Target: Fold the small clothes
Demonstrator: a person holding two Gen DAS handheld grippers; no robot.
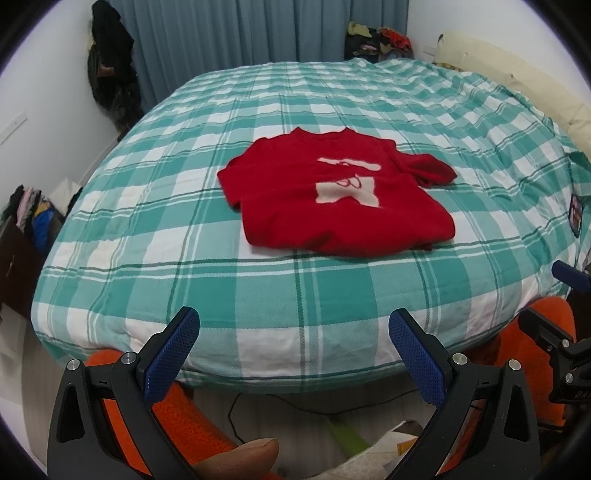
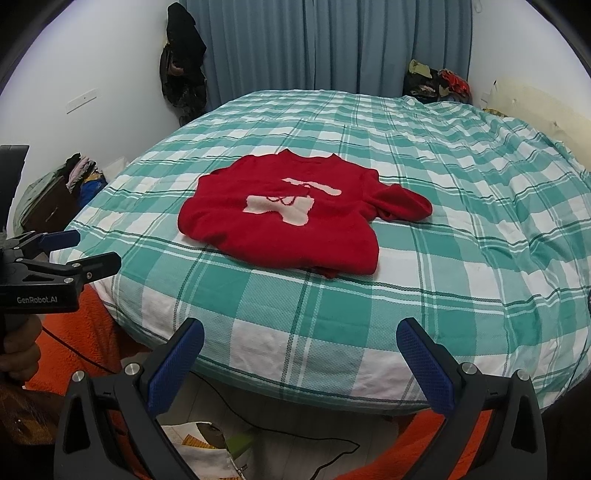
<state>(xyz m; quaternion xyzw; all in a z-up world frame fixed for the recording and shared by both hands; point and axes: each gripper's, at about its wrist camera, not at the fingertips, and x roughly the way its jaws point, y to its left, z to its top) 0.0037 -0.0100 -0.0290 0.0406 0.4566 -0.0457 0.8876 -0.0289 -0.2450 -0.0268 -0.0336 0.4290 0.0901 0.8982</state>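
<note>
Left wrist view first: the left tool sits back off the near edge of the bed, its two blue pads spread wide with nothing between them, and that makes sense, because nothing is being grasped yet. Out in the middle of the green-and-white checked cover lies the red sweater, front up, white motif showing, collar pointing toward the far curtain. It looks laid flat on purpose, body smoothed out so the fold lines can be read. One sleeve is bunched in a loose heap on the sweater's right-hand side as seen from here; the other side looks tucked in or short, hard to say which. Over to the right wrist view: the right tool is also parked at the bed's near edge, pads wide apart, empty, well apart from the sweater. The left tool shows at this frame's left border, gripped by a hand. My read: both tools hang back side by side to take in the whole garment before reaching in, and that crumpled sleeve looks the likely first thing to sort out.
</note>
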